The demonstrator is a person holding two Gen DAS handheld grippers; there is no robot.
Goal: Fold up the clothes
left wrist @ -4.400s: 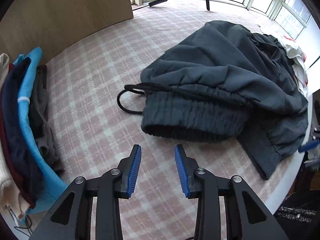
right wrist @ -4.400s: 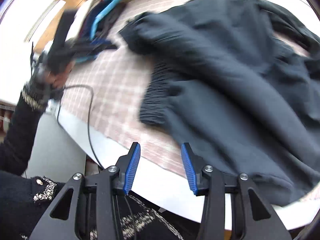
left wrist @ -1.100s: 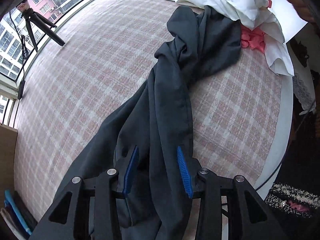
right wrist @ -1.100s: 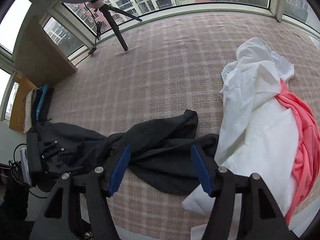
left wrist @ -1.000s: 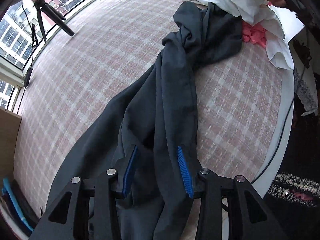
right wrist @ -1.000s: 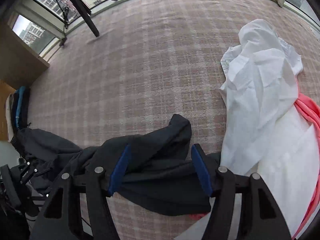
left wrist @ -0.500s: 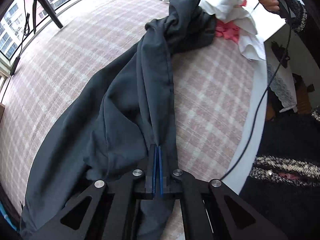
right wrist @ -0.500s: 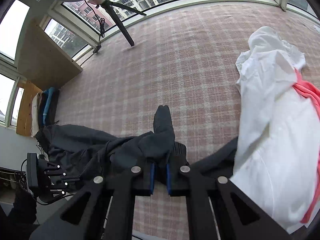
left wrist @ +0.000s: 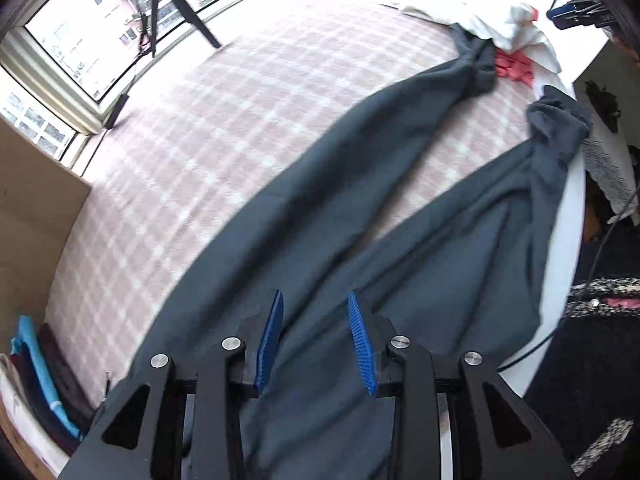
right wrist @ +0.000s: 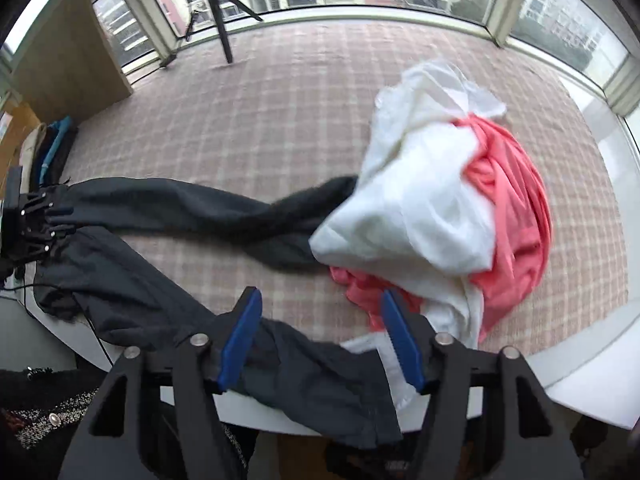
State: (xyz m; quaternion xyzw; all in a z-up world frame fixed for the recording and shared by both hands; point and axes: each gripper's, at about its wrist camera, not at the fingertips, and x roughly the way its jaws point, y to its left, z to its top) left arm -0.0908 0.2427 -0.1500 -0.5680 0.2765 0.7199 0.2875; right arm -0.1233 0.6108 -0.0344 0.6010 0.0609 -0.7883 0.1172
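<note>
Dark grey trousers (left wrist: 360, 184) lie stretched along the checked tablecloth, legs spread in a V. In the right wrist view the trousers (right wrist: 168, 208) run from the left edge toward a white garment (right wrist: 416, 200); one leg end hangs over the table's front edge. My left gripper (left wrist: 316, 336) is open and empty just above the waist end. It also shows in the right wrist view (right wrist: 36, 224). My right gripper (right wrist: 320, 340) is open and empty above the near leg end; it also appears far right in the left wrist view (left wrist: 576, 12).
A white garment and a coral pink garment (right wrist: 516, 216) are heaped at the right. A stack of folded clothes (left wrist: 36, 384) sits at the left end beside a wooden board (left wrist: 28, 208). A tripod (right wrist: 220, 4) stands at the back. The white table edge (left wrist: 568, 240) is close.
Both grippers were shut on the trousers half a second ago and have opened. The trousers now lie spread flat with the two legs apart.
</note>
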